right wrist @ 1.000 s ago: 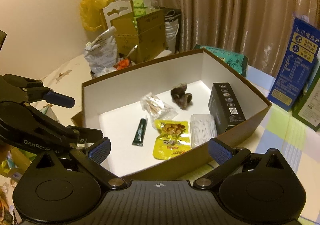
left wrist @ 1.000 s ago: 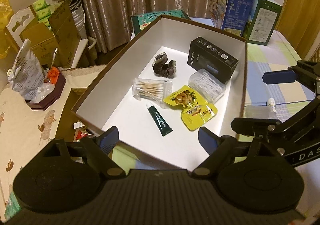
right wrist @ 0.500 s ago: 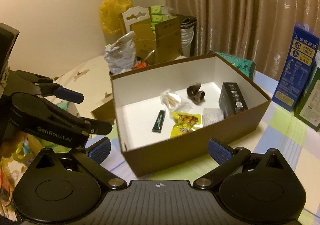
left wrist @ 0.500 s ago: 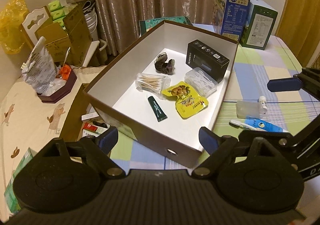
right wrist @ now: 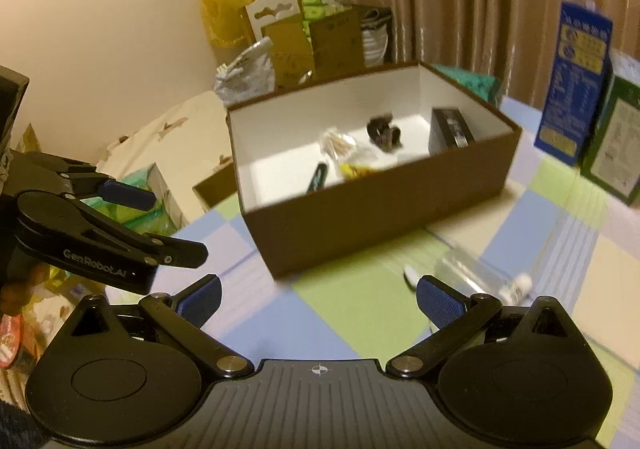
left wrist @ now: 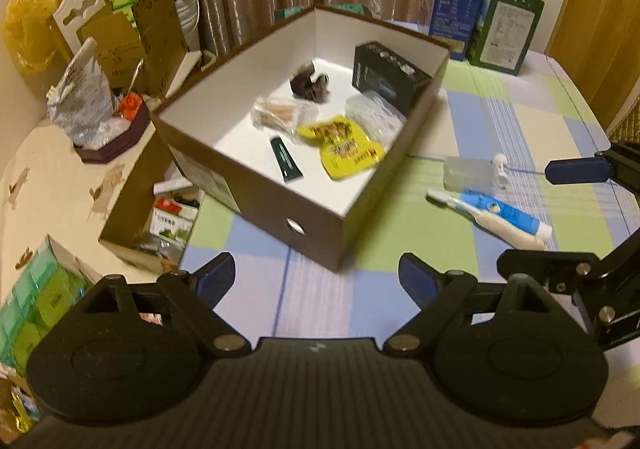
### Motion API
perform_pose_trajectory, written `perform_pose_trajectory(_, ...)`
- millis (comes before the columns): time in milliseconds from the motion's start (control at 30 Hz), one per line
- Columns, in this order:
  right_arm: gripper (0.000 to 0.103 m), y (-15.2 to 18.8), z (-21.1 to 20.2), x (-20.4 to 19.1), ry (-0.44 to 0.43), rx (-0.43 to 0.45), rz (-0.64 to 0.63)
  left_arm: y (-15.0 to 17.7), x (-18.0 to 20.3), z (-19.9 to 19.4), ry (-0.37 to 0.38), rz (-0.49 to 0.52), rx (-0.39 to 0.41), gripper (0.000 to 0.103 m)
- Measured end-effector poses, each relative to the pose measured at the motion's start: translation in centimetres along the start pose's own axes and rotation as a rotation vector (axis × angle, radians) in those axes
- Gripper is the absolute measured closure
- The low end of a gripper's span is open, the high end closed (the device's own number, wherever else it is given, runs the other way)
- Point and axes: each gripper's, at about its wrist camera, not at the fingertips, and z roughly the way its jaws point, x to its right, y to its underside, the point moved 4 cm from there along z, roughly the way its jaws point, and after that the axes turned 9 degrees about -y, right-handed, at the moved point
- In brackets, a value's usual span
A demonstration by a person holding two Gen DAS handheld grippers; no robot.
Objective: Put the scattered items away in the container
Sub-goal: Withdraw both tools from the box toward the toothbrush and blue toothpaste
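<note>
The brown cardboard box (left wrist: pixel 304 205) sits toward the table's (left wrist: pixel 520 121) far left corner and already holds a black carton (left wrist: pixel 388 71), a cotton-swab packet (left wrist: pixel 280 113), a dark green tube (left wrist: pixel 286 161) and a yellow snack pouch (left wrist: pixel 346 147). Outside it, toward the right edge, lie a toothbrush (left wrist: pixel 486 215), a blue-white tube (left wrist: pixel 502 215) and a clear bottle (left wrist: pixel 474 169). The step in hand looks like reaching for these leftovers. Both the left gripper (left wrist: pixel 316 277) and the right gripper (right wrist: pixel 318 299) hover above the cloth, fingers spread and empty; next, one should descend over the toothbrush.
</note>
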Motion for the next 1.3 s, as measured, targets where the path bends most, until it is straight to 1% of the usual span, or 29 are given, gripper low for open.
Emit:
perform_pose_trajectory(333, 0.002, 4.2, -1.7, 2.0, 0.018, -0.061, 0.06, 3.2, 2.9, 0.3, 0.01, -0.001, -0.079, 0.017)
perform_pose_trajectory(533, 0.002, 6.0, -2.6, 3.7, 0.062, -0.083, 0.094, 4.6, 4.7, 1.2, 0.034, 0.012, -0.13, 0.017)
perform_pose_trajectory(833, 0.002, 8.2, -3.7, 7.0, 0.151, -0.103, 0.151, 4.3, 7.1, 2.0, 0.055, 0.032, -0.135, 0.017)
perform_pose_trajectory(1133, 0.004, 10.0, -4.7, 11.0, 0.241, -0.086, 0.223, 4.0, 10.7, 3.8, 0.101, 0.061, -0.141, 0.017)
perform_pose_trajectory(1167, 0.011, 10.2, -4.8, 11.5, 0.245, -0.081, 0.228, 3.9, 11.2, 4.1, 0.107, 0.066, -0.141, 0.017)
perform_pose_trajectory(1200, 0.022, 10.3, -4.8, 11.9, 0.246, -0.08, 0.231, 3.9, 11.6, 4.4, 0.114, 0.069, -0.142, 0.017)
perform_pose_trajectory(1233, 0.026, 10.4, -4.8, 12.3, 0.249, -0.076, 0.234, 3.8, 12.1, 4.7, 0.124, 0.071, -0.143, 0.017)
perform_pose_trajectory(1300, 0.043, 10.6, -4.9, 13.1, 0.247, -0.061, 0.233, 3.7, 12.9, 5.2, 0.138, 0.073, -0.146, 0.017)
